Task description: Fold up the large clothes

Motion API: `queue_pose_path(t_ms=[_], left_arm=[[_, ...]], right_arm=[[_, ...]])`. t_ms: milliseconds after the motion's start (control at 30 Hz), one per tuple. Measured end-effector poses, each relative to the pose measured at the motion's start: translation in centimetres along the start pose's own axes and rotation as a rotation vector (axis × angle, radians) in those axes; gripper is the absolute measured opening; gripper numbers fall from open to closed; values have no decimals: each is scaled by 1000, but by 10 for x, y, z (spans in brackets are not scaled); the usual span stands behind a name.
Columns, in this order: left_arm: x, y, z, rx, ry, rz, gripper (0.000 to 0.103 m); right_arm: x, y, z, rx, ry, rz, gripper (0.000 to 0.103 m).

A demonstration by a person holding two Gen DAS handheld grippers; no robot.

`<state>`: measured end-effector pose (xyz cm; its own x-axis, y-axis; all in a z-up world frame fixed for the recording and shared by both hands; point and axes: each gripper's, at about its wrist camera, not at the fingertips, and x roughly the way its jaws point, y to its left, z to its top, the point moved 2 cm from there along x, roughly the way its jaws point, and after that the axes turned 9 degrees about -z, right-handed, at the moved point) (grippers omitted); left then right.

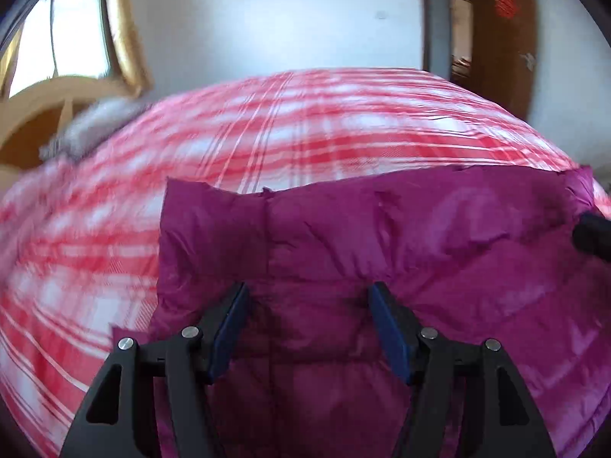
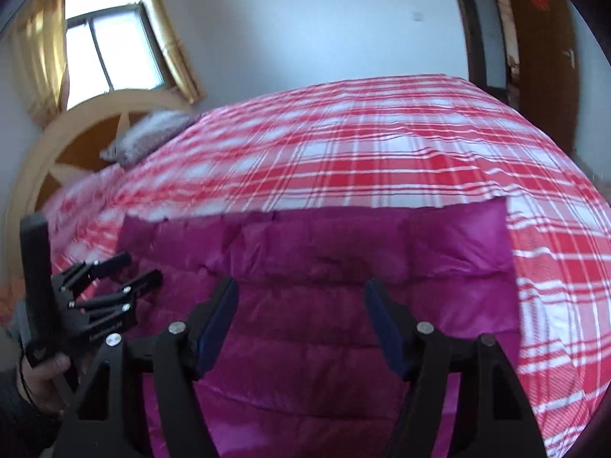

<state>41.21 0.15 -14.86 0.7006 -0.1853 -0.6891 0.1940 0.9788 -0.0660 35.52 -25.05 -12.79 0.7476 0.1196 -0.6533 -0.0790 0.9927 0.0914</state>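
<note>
Magenta quilted jacket (image 1: 382,236) lies flat on the bed, on a red-and-white checked cover (image 1: 267,129). Folded into a broad block; its far edge runs straight across both views, with the cover showing beyond it.

My left gripper (image 1: 307,297): jaws spread wide, blue pads facing each other across a gap. Nothing between them. The jacket lies under and ahead of the tips; a vertical seam of the jacket runs up just inside the left pad. The pads press on nothing. The jacket's left corner stands beyond my left finger, with bare cover past it.

My right gripper (image 2: 299,292): jaws also spread, nothing pinched. The jacket's quilted bands cross beneath the gap and the pads do not press the fabric. The jacket's far right corner sits up and right of my right finger, with checked cover beside it.

In the right wrist view, my left gripper (image 2: 141,267) shows at the left edge, above the jacket's left part, its fingers apart, held by my left hand (image 2: 46,374) in a dark sleeve. In the left wrist view, a dark tip at the right edge is likely the other gripper; too little shows to tell more.

Behind: a grey pillow (image 2: 145,135) at the wooden headboard (image 2: 76,145), a window (image 2: 110,49) with yellow curtains, a brown door (image 2: 542,45) to the right. The left view is blurred.
</note>
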Motion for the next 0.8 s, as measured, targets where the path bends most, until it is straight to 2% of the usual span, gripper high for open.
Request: queue_pose_path(t_ms=[100, 300, 500, 667, 733, 800], left_arm=[[6, 13, -5, -83, -3, -37, 68], [10, 9, 0, -70, 18, 9, 72], [22, 14, -2, -102, 19, 1, 76], [15, 11, -1, -98, 20, 17, 76], [6, 4, 3, -91, -11, 12, 76], [-1, -12, 9, -30, -51, 4, 76]], right_arm=[[23, 0, -6, -22, 12, -50, 71], [47, -10, -8, 0, 56, -83, 71], [59, -6, -9, -1, 89, -102, 71], [59, -5, -11, 4, 91, -101, 71], [60, -6, -12, 10, 93, -98, 71], [62, -6, -12, 15, 97, -98, 71]])
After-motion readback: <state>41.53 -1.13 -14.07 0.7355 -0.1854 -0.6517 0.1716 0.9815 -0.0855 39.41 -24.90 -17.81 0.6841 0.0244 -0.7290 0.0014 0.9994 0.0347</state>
